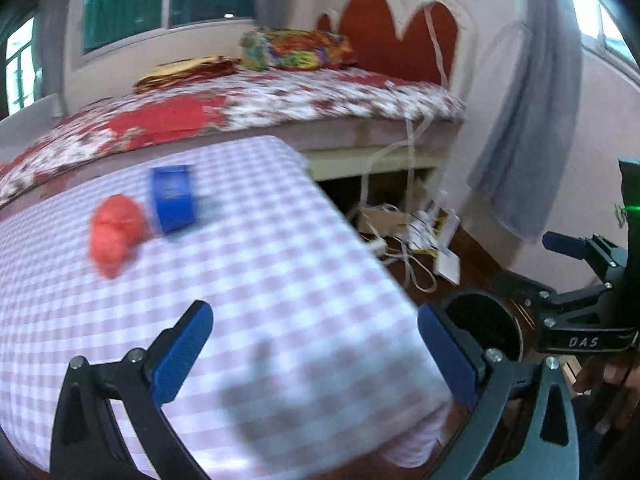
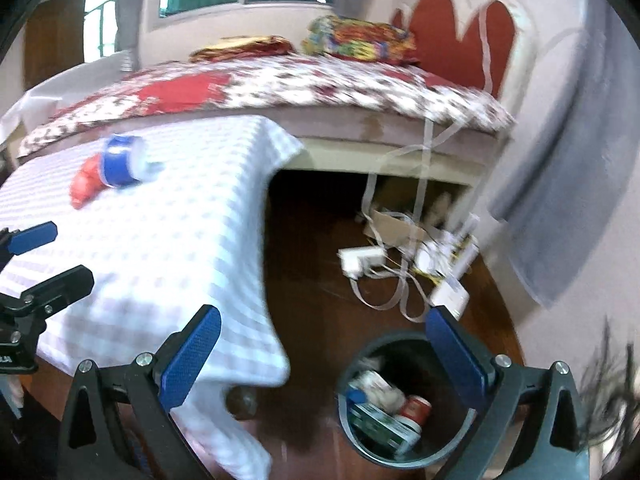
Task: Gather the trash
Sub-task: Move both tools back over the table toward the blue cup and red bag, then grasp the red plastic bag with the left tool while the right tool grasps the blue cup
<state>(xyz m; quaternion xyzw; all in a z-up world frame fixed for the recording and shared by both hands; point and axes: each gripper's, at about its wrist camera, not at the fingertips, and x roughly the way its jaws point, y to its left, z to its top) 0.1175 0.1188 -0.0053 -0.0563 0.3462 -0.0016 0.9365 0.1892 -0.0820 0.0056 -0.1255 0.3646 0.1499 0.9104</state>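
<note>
Left gripper [image 1: 316, 354]: black frame, blue textured pads, jaws spread wide, holding nothing, low in frame over a pink-and-white checked tablecloth [image 1: 248, 288].
Right gripper [image 2: 322, 354]: same build, jaws wide apart, empty.
Trash on the cloth, upper left: soft crumpled red wad [image 1: 116, 234] touching a blue carton [image 1: 174, 198]; both blurred, print unreadable.
Round dark bin [image 2: 360, 436], lower centre of the right view, on the brown floor beside the table; inside, a red-and-white can [image 2: 416, 408], a green box and pale scraps, partly hidden by the right finger.

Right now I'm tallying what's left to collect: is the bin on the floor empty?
No, the right wrist view shows the bin already holding a red can and crumpled packaging.
</note>
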